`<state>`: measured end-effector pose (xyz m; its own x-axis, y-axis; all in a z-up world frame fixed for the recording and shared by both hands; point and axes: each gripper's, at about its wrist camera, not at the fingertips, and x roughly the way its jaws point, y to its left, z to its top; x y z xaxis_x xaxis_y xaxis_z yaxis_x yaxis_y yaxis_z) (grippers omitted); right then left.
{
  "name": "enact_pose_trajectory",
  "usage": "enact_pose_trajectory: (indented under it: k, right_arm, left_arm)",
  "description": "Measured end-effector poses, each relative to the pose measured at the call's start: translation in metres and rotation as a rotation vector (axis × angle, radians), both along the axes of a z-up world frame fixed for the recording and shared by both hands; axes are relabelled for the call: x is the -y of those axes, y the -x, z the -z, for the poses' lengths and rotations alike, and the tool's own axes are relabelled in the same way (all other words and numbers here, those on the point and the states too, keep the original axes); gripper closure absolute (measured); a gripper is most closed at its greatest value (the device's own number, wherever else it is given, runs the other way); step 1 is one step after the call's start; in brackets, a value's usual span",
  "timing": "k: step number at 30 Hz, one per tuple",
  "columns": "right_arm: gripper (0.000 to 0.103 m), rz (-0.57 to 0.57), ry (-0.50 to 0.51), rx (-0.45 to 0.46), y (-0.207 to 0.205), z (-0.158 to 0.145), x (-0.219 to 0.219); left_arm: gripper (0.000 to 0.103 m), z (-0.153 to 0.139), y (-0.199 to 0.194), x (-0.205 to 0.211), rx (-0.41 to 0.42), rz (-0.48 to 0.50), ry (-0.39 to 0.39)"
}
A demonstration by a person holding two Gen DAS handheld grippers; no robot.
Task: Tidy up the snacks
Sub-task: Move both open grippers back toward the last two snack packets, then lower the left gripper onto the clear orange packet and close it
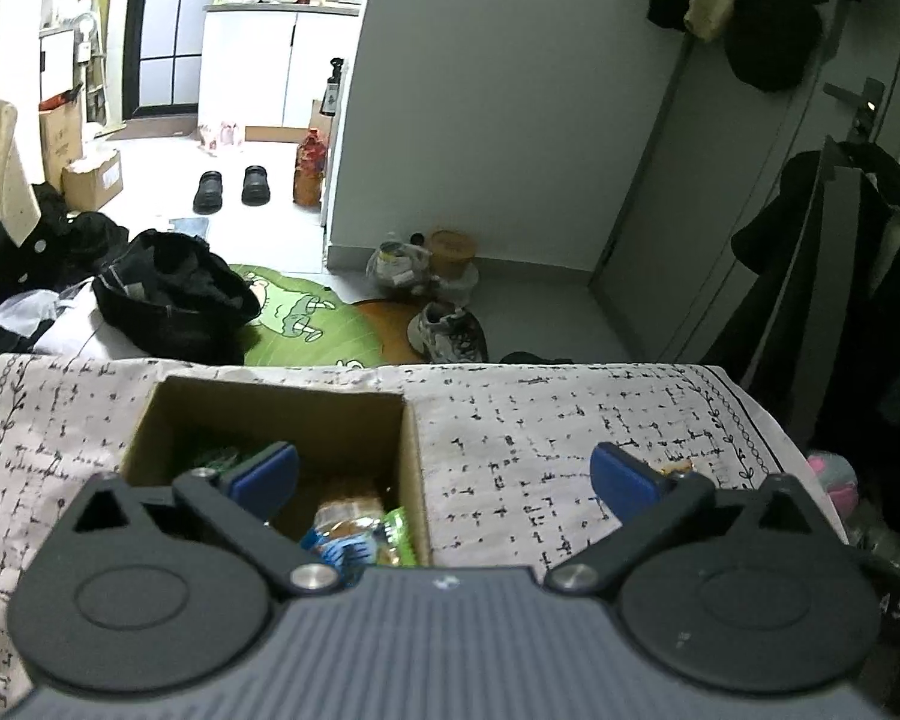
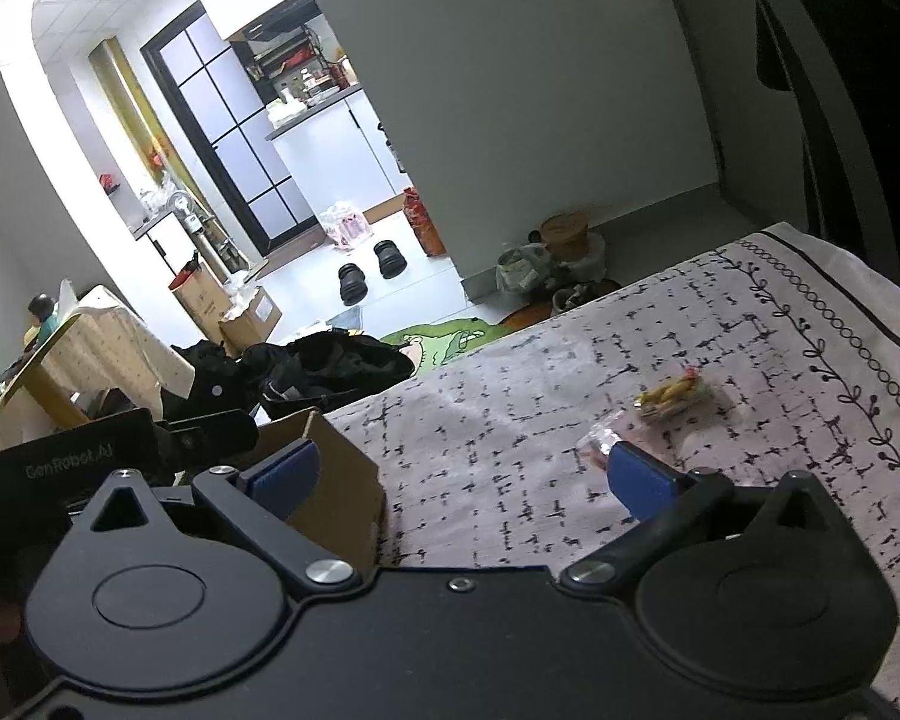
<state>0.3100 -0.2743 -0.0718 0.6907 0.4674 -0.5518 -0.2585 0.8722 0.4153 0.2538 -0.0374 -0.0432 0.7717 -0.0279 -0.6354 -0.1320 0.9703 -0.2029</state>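
An open cardboard box (image 1: 354, 405) stands on the patterned bedspread (image 1: 540, 420). Inside lie several snack packets, among them a blue and brown one (image 1: 345, 525) and a green one (image 1: 399, 531). My left gripper (image 1: 444, 477) is open and empty, its left finger over the box and its right finger over the cloth. My right gripper (image 2: 459, 471) is open and empty, just right of the box (image 2: 336, 480). A yellow snack packet (image 2: 675, 397) and a clear pinkish packet (image 2: 600, 441) lie on the bedspread (image 2: 510, 396) near the right fingertip. The left gripper's body (image 2: 90, 450) shows at the left.
Beyond the bed's far edge are a black bag (image 1: 174, 294), a green cartoon mat (image 1: 306, 318), shoes (image 1: 450, 330) and cardboard boxes (image 1: 93, 177) on the floor. Dark clothes (image 1: 834, 276) hang by the door at right.
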Motion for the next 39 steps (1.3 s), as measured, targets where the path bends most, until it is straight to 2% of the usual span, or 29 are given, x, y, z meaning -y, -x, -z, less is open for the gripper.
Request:
enact_pose_trajectory:
  k: [17, 30, 33, 36, 39]
  right_arm:
    - [0.000, 0.045, -0.033, -0.022, -0.010, 0.012, 0.039]
    - [0.000, 0.078, -0.055, -0.035, -0.026, 0.030, 0.071]
    - [0.003, 0.087, -0.059, -0.032, -0.034, 0.035, 0.082]
    - [0.010, 0.094, -0.058, -0.040, -0.044, 0.041, 0.093]
    - [0.013, 0.080, -0.053, -0.040, -0.052, 0.046, 0.099]
  left_arm:
    - [0.000, 0.000, -0.016, 0.043, 0.024, 0.077, -0.075]
    - [0.000, 0.009, -0.038, 0.076, -0.055, 0.118, -0.104]
    - [0.000, 0.012, -0.042, 0.086, -0.053, 0.126, -0.140]
    - [0.000, 0.018, -0.050, 0.095, -0.066, 0.141, -0.143]
    - [0.002, 0.028, -0.060, 0.103, -0.095, 0.149, -0.144]
